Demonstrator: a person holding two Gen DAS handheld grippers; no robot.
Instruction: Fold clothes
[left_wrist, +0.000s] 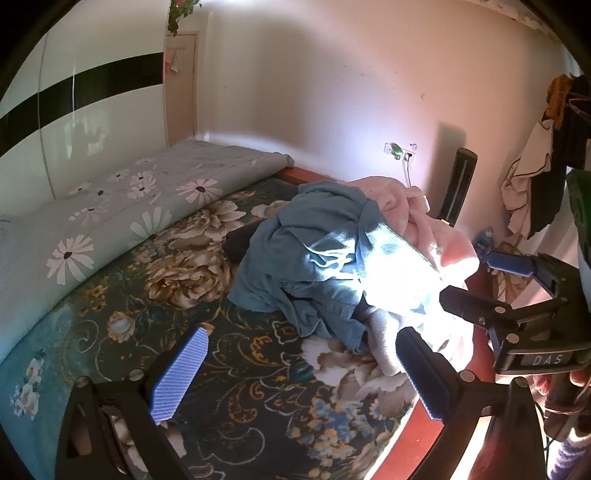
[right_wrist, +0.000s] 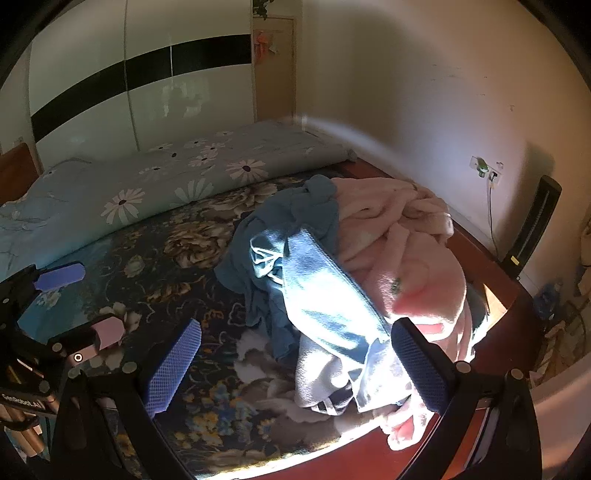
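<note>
A heap of clothes lies at the bed's near right corner: a crumpled blue garment (left_wrist: 314, 240) (right_wrist: 280, 266), a pink fleece garment (left_wrist: 413, 206) (right_wrist: 402, 236) behind it, and a pale cloth (right_wrist: 332, 369) in bright sunlight in front. My left gripper (left_wrist: 299, 373) is open and empty, low over the bedspread just short of the heap. My right gripper (right_wrist: 295, 363) is open and empty, its fingers on either side of the heap's pale front edge. The right gripper also shows in the left wrist view (left_wrist: 487, 280), open beside the pink garment. The left gripper shows in the right wrist view (right_wrist: 81, 302), open.
A dark floral bedspread (left_wrist: 207, 354) covers the bed, with a rolled daisy-print quilt (left_wrist: 122, 218) along its far side. A red wooden bed frame (right_wrist: 498, 280) edges the right. A wardrobe (right_wrist: 140, 88), a wall socket (left_wrist: 399, 149), and hanging clothes (left_wrist: 539, 166) stand beyond.
</note>
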